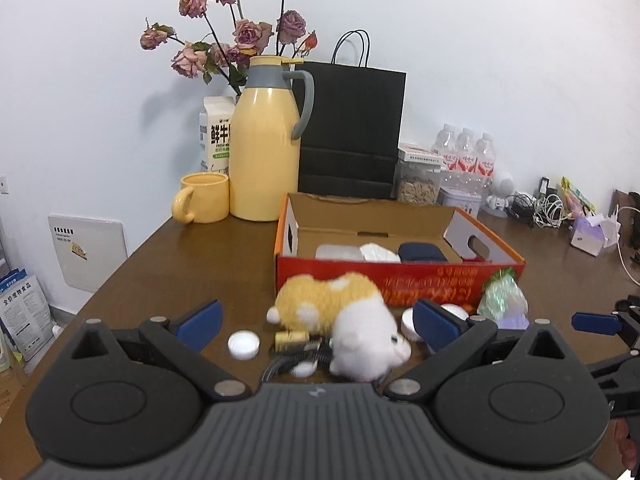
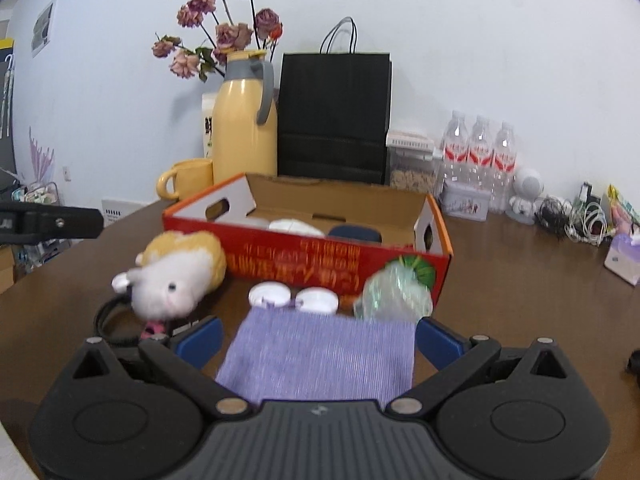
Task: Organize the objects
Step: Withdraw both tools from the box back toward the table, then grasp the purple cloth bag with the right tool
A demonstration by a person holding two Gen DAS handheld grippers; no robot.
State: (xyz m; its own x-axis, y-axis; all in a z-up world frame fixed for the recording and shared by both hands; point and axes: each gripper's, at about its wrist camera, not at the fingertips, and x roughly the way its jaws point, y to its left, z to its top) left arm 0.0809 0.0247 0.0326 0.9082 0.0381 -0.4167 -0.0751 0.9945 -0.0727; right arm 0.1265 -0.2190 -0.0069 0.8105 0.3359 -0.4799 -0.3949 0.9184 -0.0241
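Note:
A yellow-and-white plush hamster (image 1: 340, 320) lies on the brown table (image 1: 180, 264) in front of an open orange cardboard box (image 1: 400, 276). My left gripper (image 1: 318, 320) is open, its blue pads on either side of the plush and not touching it. A white cap (image 1: 243, 345), a battery (image 1: 292, 338) and a black cord lie just under it. My right gripper (image 2: 319, 340) is open over a purple cloth (image 2: 320, 356), which spans the gap between its pads. Ahead of the cloth sit two white lids (image 2: 294, 297) and a shiny crinkled bag (image 2: 394, 294).
The box (image 2: 304, 256) holds a white item, a grey item and a navy case. Behind it stand a yellow mug (image 1: 204, 202), a yellow jug (image 1: 266, 140), a black paper bag (image 1: 352, 128), water bottles (image 2: 478, 160) and tangled cables (image 2: 576, 220). The table's left edge is close.

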